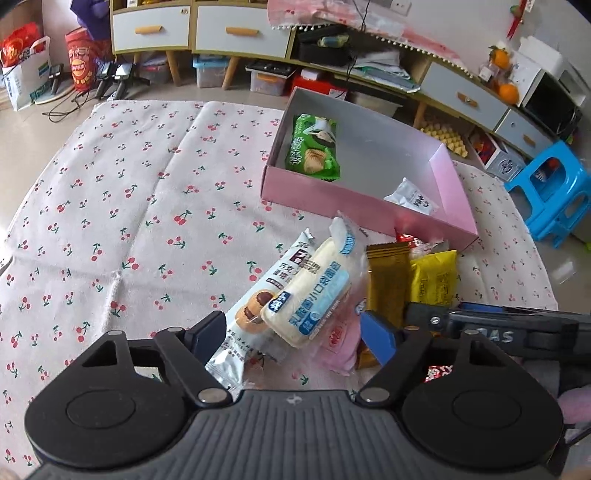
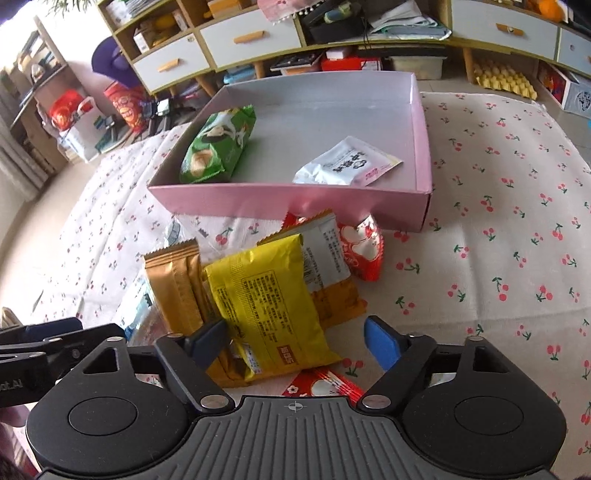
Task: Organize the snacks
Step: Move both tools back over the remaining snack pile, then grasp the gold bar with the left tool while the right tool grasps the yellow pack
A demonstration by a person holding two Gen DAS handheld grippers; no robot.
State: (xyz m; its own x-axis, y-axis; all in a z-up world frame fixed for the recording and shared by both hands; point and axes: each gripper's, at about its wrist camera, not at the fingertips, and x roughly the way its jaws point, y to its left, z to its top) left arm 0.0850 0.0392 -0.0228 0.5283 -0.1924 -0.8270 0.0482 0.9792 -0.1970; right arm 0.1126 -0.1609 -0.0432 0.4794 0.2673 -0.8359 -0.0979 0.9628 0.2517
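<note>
A pink box (image 1: 332, 192) (image 2: 295, 203) stands on the cherry-print cloth (image 1: 129, 221). It holds a green biscuit packet (image 1: 314, 147) (image 2: 218, 147) and a white packet (image 1: 412, 199) (image 2: 347, 166). In front of it lies a heap of snacks. My left gripper (image 1: 291, 334) is open, its fingers either side of a cream bread packet (image 1: 317, 291), a chocolate pastry packet (image 1: 255, 306) and a pink packet (image 1: 340, 343). My right gripper (image 2: 295, 343) is open around a yellow packet (image 2: 273, 306). Its left finger touches the packet and the right finger stands apart. A gold packet (image 2: 177, 288) lies beside it.
Red packets (image 2: 362, 251) (image 2: 321, 384) lie by the box and under my right gripper. The two grippers sit close side by side. Low cabinets with drawers (image 1: 236, 33) line the far wall. A blue stool (image 1: 554, 192) stands to the right, and bags (image 1: 26, 70) on the floor to the left.
</note>
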